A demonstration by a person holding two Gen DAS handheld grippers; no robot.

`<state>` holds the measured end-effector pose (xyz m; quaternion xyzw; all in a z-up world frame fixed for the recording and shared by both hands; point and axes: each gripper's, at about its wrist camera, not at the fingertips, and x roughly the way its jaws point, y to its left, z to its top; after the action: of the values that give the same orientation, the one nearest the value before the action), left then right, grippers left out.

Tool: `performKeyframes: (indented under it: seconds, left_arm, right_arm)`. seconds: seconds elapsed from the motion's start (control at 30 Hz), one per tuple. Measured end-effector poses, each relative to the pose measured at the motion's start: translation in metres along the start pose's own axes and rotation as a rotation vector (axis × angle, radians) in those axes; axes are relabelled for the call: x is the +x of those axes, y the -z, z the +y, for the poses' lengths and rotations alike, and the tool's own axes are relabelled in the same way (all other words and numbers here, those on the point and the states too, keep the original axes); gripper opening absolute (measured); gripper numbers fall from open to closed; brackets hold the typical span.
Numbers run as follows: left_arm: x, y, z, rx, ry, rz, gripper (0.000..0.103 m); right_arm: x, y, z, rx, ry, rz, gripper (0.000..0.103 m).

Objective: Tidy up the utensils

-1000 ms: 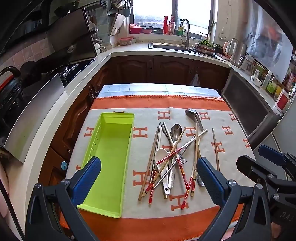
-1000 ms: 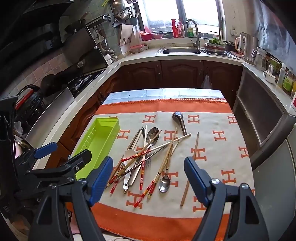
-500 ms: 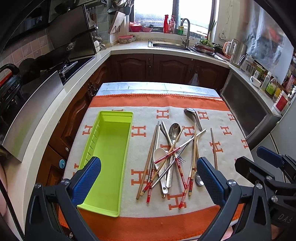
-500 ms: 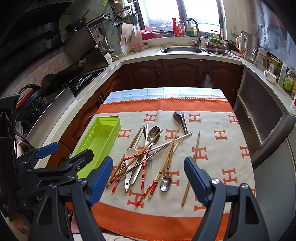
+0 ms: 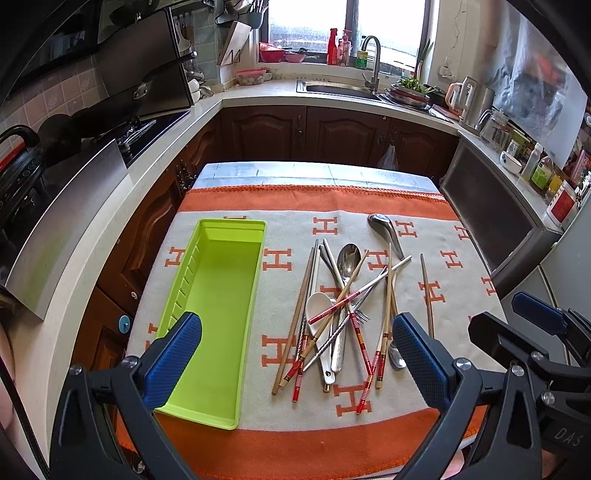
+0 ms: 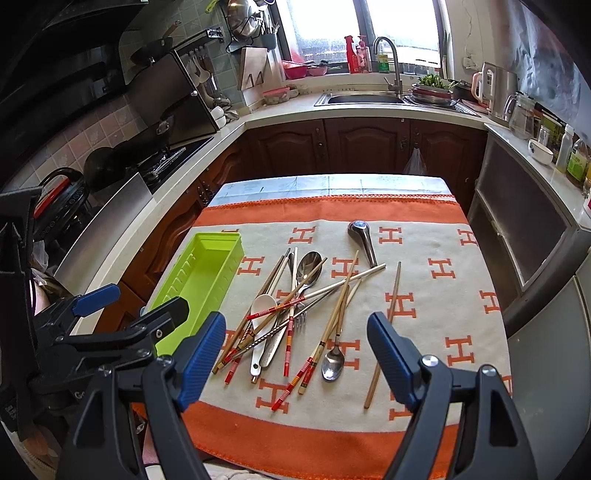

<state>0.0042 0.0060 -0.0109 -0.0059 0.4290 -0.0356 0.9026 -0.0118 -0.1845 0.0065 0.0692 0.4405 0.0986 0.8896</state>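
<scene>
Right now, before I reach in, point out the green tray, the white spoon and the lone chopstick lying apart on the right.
green tray (image 5: 216,295), left wrist view, bare floor of the tray.
white spoon (image 6: 263,305), right wrist view, its bowl.
lone chopstick (image 6: 388,325), right wrist view, mid-shaft.

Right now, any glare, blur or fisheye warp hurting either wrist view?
Left wrist view: window blown out white, counters bowed by fisheye, pile of chopsticks and spoons sharp. Right wrist view: same blown window, black vignette in corners, long lime-green plastic tray crisp, soft shadows only.
</scene>
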Motion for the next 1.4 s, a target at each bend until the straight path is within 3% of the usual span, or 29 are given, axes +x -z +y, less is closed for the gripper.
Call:
performKeyframes:
  seconds: [1.4]
  left_arm:
    - [-0.012,-0.002,-0.003,0.031,-0.009,-0.019,0.102]
  right_arm:
    - [-0.004,0.002,0.001,0.017,-0.007,0.000,0.079]
